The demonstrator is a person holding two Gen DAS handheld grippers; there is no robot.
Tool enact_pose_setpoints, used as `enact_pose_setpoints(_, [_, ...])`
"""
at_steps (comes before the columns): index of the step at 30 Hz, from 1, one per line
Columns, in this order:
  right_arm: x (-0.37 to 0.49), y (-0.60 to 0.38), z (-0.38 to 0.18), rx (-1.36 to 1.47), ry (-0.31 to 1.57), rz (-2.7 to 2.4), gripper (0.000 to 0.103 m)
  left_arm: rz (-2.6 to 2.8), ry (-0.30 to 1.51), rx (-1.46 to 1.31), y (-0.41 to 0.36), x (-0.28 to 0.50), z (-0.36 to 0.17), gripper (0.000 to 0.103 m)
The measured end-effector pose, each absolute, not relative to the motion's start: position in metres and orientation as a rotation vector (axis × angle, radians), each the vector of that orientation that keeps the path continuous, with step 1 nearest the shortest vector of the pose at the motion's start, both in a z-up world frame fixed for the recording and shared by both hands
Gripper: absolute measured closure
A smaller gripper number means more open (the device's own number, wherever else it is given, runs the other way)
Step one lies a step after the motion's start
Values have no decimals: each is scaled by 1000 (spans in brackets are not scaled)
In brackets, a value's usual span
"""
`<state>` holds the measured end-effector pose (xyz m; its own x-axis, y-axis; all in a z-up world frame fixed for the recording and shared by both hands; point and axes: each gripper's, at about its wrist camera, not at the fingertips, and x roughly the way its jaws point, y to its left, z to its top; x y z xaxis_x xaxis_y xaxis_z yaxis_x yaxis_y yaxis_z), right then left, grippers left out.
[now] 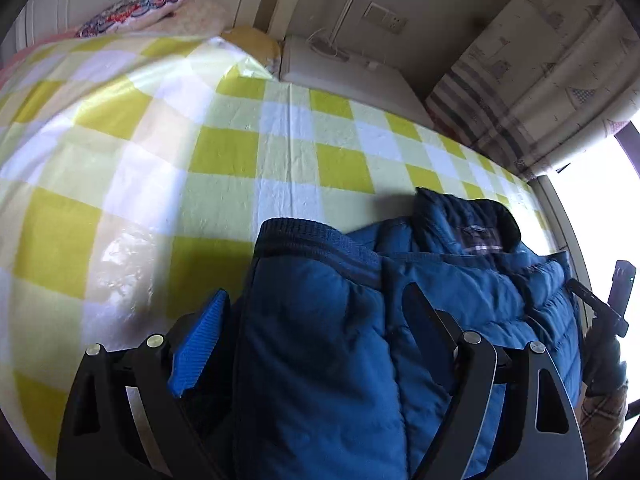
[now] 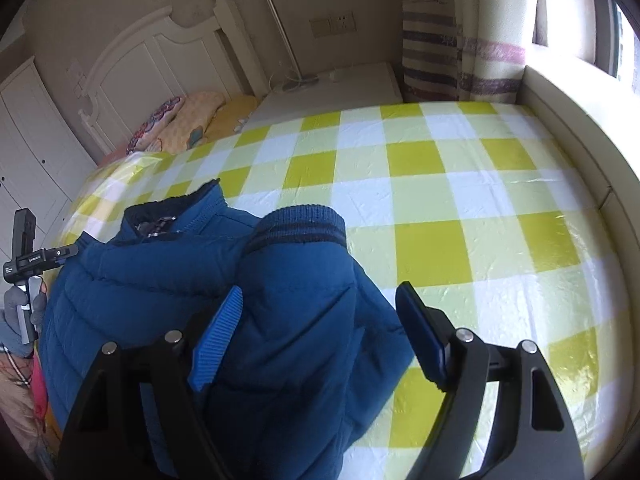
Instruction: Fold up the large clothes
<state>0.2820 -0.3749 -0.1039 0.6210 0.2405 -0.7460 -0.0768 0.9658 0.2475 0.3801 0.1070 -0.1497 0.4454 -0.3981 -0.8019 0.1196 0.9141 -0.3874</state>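
Blue quilted jacket on a checked bed cover, seen along both grippers.

Nearest, the left gripper (image 1: pixel 316 308) and the right gripper (image 2: pixel 320 304) each stand with fingers spread wide, a puffy sleeve lying between them, not pinched. The blue jacket (image 2: pixel 160 276) lies partly folded at the near edge of the bed, both ribbed cuffs (image 2: pixel 298 226) pointing away, collar (image 1: pixel 468 216) raised. Beyond it the yellow-and-white cover (image 2: pixel 420 184) lies flat and open up to the pillows (image 2: pixel 180 120), nightstand (image 2: pixel 332 92) and curtain (image 2: pixel 432 40).
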Motion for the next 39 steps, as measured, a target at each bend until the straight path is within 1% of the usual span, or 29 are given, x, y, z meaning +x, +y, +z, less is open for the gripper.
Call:
enact_pose_setpoints(2, [290,-374,-114,209,893,194,25,-340,1079,-311,107,384,-158,26])
enact_pose_setpoints(3, [291,-373,-117,212,886,205,37,-347,1056,-323,109,382,-161,36])
enact_pose_setpoints(4, [288,-370,-118,209,849,229,60,-346,1016,-328,110,378,-159,50])
enact_pose_setpoints(5, [284,-366,-117,190,813,239,64,-339,977,-323,112,373,-156,57])
enact_pose_setpoints(6, [276,-361,-113,149,770,229,79,-336,917,-315,114,363,-149,72])
enact_pose_setpoints(7, [270,-356,-109,120,745,226,84,-337,871,-306,114,354,-142,78])
enact_pose_setpoints(9, [247,-342,-92,35,669,226,88,-344,783,-272,112,331,-126,81])
enact_pose_setpoints(12, [220,-329,-60,-36,595,242,89,-350,701,-200,105,300,-98,83])
enact_pose_setpoints(14, [208,-325,-33,-54,542,243,90,-359,649,-192,105,287,-71,83])
enact_pose_setpoints(17, [206,-326,9,-36,469,239,90,-347,613,-208,107,291,-35,83])
enact_pose_setpoints(20, [237,-329,22,-2,480,193,90,-276,641,-206,106,329,-16,83])
enact_pose_setpoints(22, [269,-333,14,39,526,158,90,-235,683,-193,98,359,-25,82])
enact_pose_setpoints(24, [305,-335,-11,65,608,114,89,-196,743,-188,93,387,-48,82])
enact_pose_setpoints(26, [338,-334,-61,66,752,62,88,-154,836,-172,85,409,-85,82])
enact_pose_setpoints(27, [348,-334,-87,53,822,37,82,-134,902,-163,81,419,-114,81])
enact_pose_setpoints(28, [352,-335,-108,55,870,26,71,-130,961,-167,80,424,-140,71])
enact_pose_setpoints(29, [350,-342,-123,112,850,32,70,-127,1002,-196,82,428,-159,66])
enact_pose_setpoints(31, [345,-354,-123,181,822,34,63,-128,970,-291,97,425,-160,60])
enact_pose_setpoints(32, [344,-357,-123,186,822,30,55,-127,964,-310,102,425,-160,59])
enact_pose_setpoints(34, [344,-361,-124,205,829,19,43,-117,962,-346,107,424,-163,49])
enact_pose_setpoints(36, [345,-363,-128,230,835,5,37,-103,925,-375,114,419,-161,46])
enact_pose_setpoints(37, [344,-364,-127,235,834,2,35,-96,906,-377,113,416,-160,43])
enact_pose_setpoints(39, [340,-365,-126,238,825,3,32,-88,834,-389,115,407,-151,43])
